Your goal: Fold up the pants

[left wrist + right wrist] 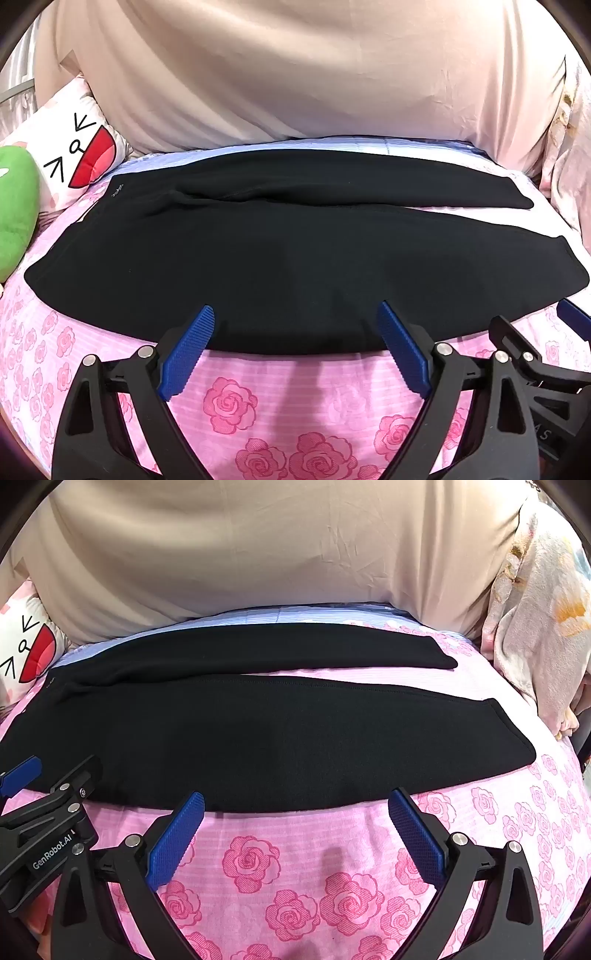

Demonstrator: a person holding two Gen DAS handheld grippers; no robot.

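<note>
Pants: black pants (258,251) lie flat and spread out on the bed, waistband toward the left, the two legs running right with a thin wedge of sheet showing between them near the cuffs.
Pants label: a small pale tag (117,191) sits near the waistband's far corner; it carries writing, but too small to read.
Near edge: the front hem of the closer leg lies right at the tips of both grippers.
Left gripper: the left gripper (295,314) has its jaws spread wide with nothing clamped; the blue ribbed pads (188,350) sit over the pants' near edge, but whether they touch the cloth I cannot tell.
Right gripper: the right gripper (295,801) stands fully spread, tips at the hem, nothing between the pads.
Writing on rig: "GenRobot.AI" (51,853) reads in white on the left gripper's black body, seen from the right wrist view; in the left wrist view the right gripper's body shows only the letters "AS" at the frame's edge, the rest cut off.
Sheet: a pink sheet (295,867) with printed roses covers the bed.
Pillow: a white pillow (74,147) with a drawn cartoon face and red mouth sits at the left, partly hidden.
Green toy: a green plush shape (14,210) is cut off by the frame.
Backdrop: beige cloth (295,74) fills the far side.
</note>
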